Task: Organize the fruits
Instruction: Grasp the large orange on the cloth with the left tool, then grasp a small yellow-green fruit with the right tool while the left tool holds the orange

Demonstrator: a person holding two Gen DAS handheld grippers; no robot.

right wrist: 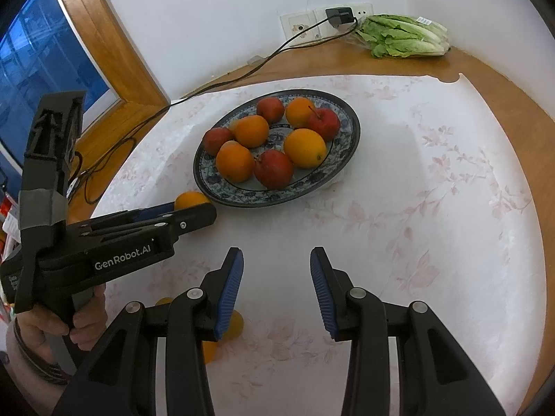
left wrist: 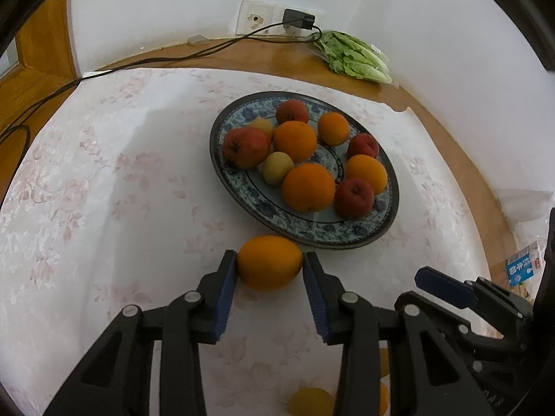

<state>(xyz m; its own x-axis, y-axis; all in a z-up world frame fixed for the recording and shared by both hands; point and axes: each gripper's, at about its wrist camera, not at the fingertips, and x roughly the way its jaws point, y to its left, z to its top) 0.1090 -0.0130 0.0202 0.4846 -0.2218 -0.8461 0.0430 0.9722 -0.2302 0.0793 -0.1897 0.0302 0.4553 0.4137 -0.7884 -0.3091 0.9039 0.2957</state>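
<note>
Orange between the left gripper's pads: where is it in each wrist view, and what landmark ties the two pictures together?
Left wrist: the orange sits low centre on the cloth, between the left gripper pads, just below the plate's near rim.
Right wrist: the same orange shows left of centre, half hidden behind the left gripper's fingers, beside the plate's lower-left rim.
Shared landmark: the blue patterned plate of fruit.

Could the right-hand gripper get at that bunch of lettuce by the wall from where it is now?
Probably, with a long reach. The right gripper is open and empty, and the lettuce lies unobstructed at the far edge. Only the plate of fruit sits somewhat left of the direct path.
</note>
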